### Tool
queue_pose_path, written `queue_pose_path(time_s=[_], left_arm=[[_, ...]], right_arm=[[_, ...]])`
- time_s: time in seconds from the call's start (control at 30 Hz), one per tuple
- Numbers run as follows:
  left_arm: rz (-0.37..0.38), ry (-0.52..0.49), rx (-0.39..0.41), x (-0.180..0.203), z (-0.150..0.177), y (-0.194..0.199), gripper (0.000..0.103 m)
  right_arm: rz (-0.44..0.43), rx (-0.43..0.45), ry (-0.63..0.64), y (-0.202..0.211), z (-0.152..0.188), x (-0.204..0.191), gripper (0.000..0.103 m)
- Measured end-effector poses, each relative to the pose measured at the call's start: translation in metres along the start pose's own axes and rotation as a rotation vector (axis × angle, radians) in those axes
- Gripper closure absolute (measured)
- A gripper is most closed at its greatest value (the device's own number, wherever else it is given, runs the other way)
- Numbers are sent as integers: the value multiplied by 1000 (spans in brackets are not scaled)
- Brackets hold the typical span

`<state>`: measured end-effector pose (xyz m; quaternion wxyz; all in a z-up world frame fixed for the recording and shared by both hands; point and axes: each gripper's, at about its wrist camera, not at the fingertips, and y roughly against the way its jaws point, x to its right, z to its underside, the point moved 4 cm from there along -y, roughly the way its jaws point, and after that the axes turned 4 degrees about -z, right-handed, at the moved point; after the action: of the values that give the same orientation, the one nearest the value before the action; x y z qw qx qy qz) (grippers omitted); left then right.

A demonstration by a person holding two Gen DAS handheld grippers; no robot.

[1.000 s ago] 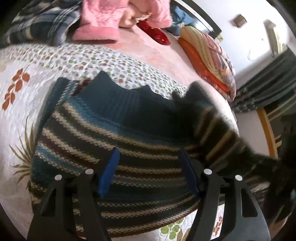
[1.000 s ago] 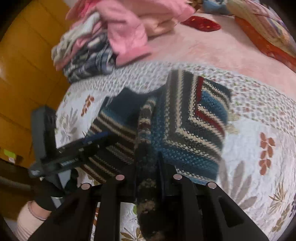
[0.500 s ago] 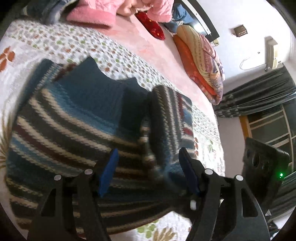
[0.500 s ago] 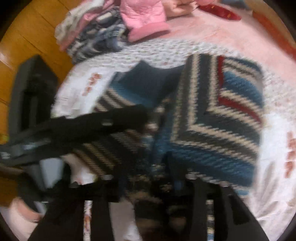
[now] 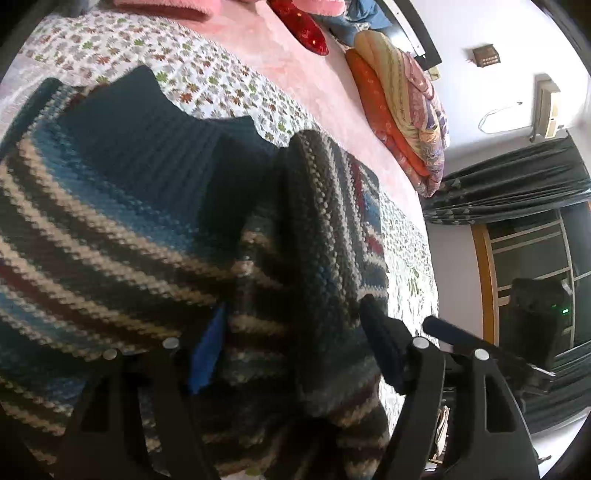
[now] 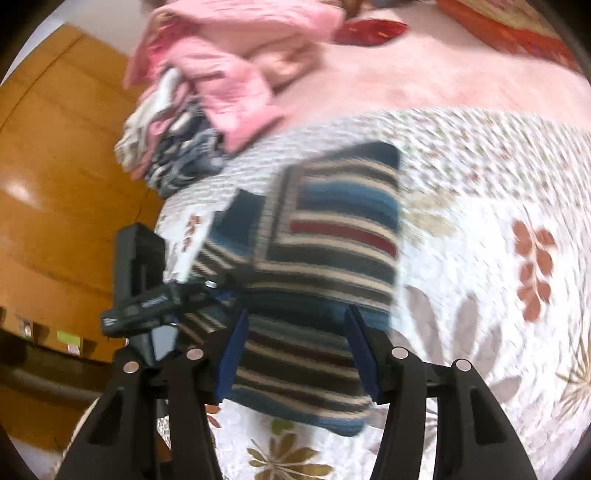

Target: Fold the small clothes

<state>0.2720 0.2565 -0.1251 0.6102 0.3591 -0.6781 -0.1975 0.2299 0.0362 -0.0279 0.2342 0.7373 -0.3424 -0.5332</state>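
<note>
A striped knit sweater (image 5: 122,236) in blue, dark, cream and red lies on the floral bedspread (image 6: 480,258). One side is folded over the body, and the fold (image 5: 325,229) forms a thick ridge. My left gripper (image 5: 295,347) is open low over the sweater's near edge, with the folded ridge between its fingers. My right gripper (image 6: 297,350) is open too, its blue pads (image 6: 232,354) on either side of the folded sweater (image 6: 332,258) without closing on it. The left gripper (image 6: 218,288) shows at the sweater's left edge in the right wrist view.
A pile of pink and plaid clothes (image 6: 207,122) sits at the far side of the bed. A red pillow (image 5: 303,33) and a rolled orange quilt (image 5: 399,103) lie beyond. A wooden panel (image 6: 55,184) stands left of the bed and dark curtains (image 5: 517,192) hang right.
My right gripper carried the sweater's side across the body, then opened and let it go. The left gripper stayed open and moved closer over the sweater.
</note>
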Motion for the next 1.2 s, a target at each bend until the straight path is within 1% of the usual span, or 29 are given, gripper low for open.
queue_pose_path(time_s=[0.13,0.23,0.27,0.3,0.4,0.5,0.57,0.67,0.73,0.83,0.9,0.97,1.07,1.2], left_arm=[[-11,-26,-2,16,-2,-11,33],[-45,-70,7,29,-3,-19,34],[-48,-77,7,33,-4,-22,38],[-57,-86,4,36,-4,-26,49],[-58,-97,8,44,-6,-36,68],[-68,-136,30,54,-7,-35,75],[-63,-165,62,63,-7,-29,77],[-26,-174,96,68,-8,-12,78],[-10,-183,107,69,-10,-2,78],[-1,-216,125,69,-11,18,78],[5,-226,139,65,-13,33,78],[8,-216,160,56,-19,48,78],[25,-175,197,38,-29,74,78],[35,-135,245,3,-31,110,78]], right_arm=[[43,-37,-21,-15,7,27,48],[58,-57,-38,-25,13,44,48],[59,-62,-43,-27,14,48,48],[58,-63,-48,-29,15,50,48],[47,-55,-67,-27,17,57,48],[53,-35,-80,-18,18,67,48],[40,-14,-101,-10,18,74,48],[3,17,-144,-1,16,82,48],[-5,21,-151,2,16,84,48],[-7,21,-138,1,17,80,48],[-28,15,-129,-7,15,71,48],[-51,10,-122,-14,13,63,48],[-85,-8,-112,-25,14,50,48],[-125,-28,-98,-39,15,30,48]])
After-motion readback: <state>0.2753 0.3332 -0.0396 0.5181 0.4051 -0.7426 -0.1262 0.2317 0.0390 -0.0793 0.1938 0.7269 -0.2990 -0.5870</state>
